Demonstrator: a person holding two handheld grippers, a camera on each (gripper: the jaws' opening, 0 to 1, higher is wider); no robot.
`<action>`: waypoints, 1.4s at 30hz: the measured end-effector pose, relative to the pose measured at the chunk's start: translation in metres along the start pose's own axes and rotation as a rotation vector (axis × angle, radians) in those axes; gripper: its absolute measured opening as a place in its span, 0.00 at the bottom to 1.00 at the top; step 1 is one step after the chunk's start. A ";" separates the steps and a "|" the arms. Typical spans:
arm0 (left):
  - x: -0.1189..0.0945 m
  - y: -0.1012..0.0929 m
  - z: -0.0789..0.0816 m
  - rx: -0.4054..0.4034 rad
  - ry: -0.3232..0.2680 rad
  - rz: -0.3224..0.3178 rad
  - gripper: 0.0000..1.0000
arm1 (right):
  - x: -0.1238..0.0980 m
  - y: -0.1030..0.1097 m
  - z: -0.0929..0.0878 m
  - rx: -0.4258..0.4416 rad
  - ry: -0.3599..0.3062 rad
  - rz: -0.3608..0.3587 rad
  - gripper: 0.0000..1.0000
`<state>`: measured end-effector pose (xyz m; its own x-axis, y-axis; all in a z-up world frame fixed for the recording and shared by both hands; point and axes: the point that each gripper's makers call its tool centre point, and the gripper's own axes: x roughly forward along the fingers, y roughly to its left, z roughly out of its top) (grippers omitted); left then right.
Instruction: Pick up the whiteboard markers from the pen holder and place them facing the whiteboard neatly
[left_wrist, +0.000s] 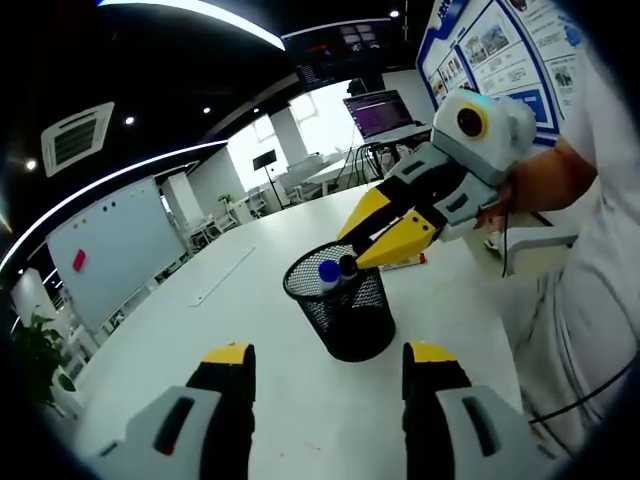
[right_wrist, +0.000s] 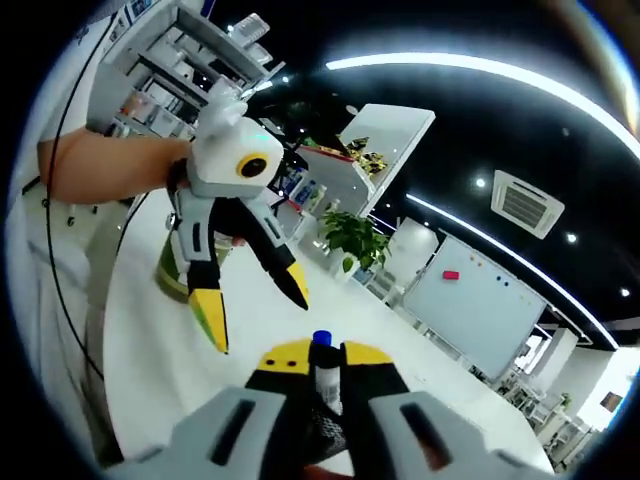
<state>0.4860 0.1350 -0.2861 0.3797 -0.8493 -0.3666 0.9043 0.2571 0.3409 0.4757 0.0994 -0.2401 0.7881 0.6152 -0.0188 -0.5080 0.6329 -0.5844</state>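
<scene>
A black mesh pen holder (left_wrist: 350, 310) stands on the white table (left_wrist: 250, 320), with a blue-capped marker (left_wrist: 328, 271) and a black-capped marker (left_wrist: 348, 265) sticking out of it. My right gripper (left_wrist: 350, 252) reaches in from the right, its yellow jaws at the marker tops. In the right gripper view its jaws (right_wrist: 324, 356) are shut on the white, blue-capped marker (right_wrist: 322, 372) above the dark holder (right_wrist: 325, 432). My left gripper (left_wrist: 330, 355) stands open just in front of the holder; it appears again (right_wrist: 255, 305) with its jaws spread. The whiteboard (left_wrist: 115, 250) stands far left.
A long flat strip (left_wrist: 225, 275) lies on the table toward the whiteboard (right_wrist: 480, 300). A small red and white item (left_wrist: 405, 262) lies behind the holder. A green container (right_wrist: 175, 268) stands near the table edge, and a potted plant (right_wrist: 352, 235) grows beyond. A person stands at the right.
</scene>
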 end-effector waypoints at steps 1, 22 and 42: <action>0.000 0.000 0.000 0.000 0.000 0.000 0.61 | -0.001 -0.001 0.001 0.007 -0.003 -0.005 0.09; -0.001 -0.002 0.001 0.001 0.001 -0.001 0.60 | -0.031 -0.052 0.029 0.189 -0.214 -0.167 0.09; -0.002 -0.003 0.002 0.001 0.001 0.000 0.60 | -0.067 -0.101 0.050 0.316 -0.324 -0.343 0.09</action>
<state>0.4818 0.1348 -0.2851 0.3800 -0.8489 -0.3674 0.9040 0.2566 0.3420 0.4570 0.0177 -0.1388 0.8046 0.4311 0.4084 -0.3605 0.9011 -0.2408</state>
